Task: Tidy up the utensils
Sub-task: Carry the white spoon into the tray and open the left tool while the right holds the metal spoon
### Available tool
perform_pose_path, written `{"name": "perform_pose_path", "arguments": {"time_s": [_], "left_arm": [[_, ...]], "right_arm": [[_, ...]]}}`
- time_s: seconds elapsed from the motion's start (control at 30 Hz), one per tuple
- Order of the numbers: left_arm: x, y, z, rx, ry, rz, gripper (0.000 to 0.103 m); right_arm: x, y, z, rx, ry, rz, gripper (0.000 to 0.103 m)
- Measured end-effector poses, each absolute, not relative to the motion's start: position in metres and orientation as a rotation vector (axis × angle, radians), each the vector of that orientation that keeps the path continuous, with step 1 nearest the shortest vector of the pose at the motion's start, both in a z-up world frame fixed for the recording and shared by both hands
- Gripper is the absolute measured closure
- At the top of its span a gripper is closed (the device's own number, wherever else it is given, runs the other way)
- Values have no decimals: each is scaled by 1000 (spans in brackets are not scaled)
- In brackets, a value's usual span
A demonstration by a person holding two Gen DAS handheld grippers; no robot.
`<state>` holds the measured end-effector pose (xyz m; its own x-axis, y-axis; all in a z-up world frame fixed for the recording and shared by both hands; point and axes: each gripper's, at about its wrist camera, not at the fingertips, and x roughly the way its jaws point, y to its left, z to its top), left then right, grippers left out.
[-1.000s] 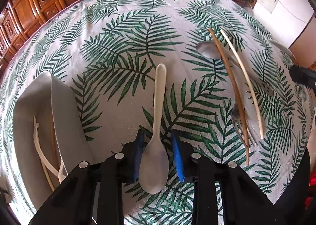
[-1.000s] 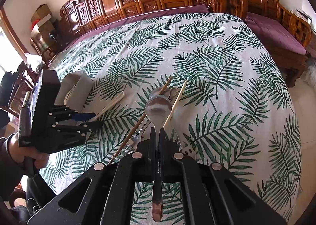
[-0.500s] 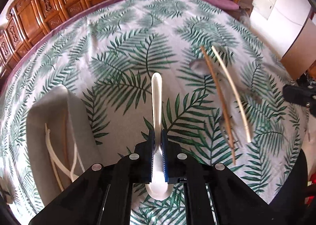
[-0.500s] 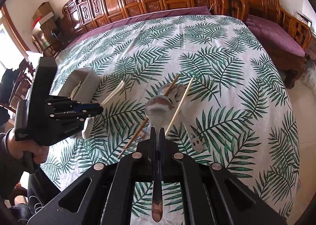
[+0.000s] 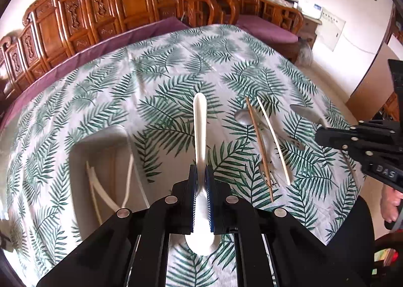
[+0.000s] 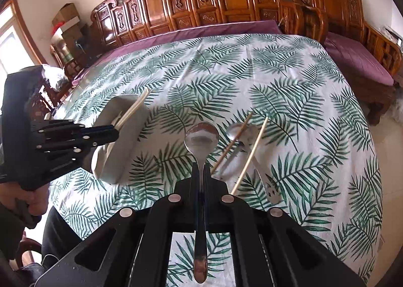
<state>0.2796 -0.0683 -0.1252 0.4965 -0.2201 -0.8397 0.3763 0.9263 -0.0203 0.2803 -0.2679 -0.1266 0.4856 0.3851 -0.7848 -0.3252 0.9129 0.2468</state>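
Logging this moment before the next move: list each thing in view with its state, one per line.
left gripper: shut on white spoon
white spoon: held, lifted
right gripper: shut on metal spoon
metal spoon: held, lifted
tray: holding utensils
chopsticks: loose on tablecloth
fork: lying on tablecloth

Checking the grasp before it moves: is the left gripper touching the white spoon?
Touching. The left wrist view shows the left gripper shut on the white spoon, blue pads pressed against both sides.
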Motion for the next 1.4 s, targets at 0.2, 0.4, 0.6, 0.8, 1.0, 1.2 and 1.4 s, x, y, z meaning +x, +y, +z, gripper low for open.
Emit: {"name": "perform_pose_path", "arguments": {"time_s": [0.2,0.4,0.6,0.8,1.0,1.2,1.4], "left_arm": [[271,-43,-110,139,961,-340,97],[269,-14,-110,100,963,-303,97],[270,10,-119,62,977,-276,96],[275,30,-133,25,994,-245,96],[280,45,-142,-8,1006,-227,96],[281,60,-142,-56,995,-215,87],[270,77,-134,-70,970,-204,86]], "right_arm": [[280,-255,-120,66,966,452,99],[282,-238,-115,54,966,469,99],[284,-218,-110,37,967,490,99],[287,-197,-107,12,972,515,99],[288,-176,-106,-14,984,535,99],[285,-158,-109,-36,995,553,99],[286,-138,-113,-53,1001,577,99]]}}
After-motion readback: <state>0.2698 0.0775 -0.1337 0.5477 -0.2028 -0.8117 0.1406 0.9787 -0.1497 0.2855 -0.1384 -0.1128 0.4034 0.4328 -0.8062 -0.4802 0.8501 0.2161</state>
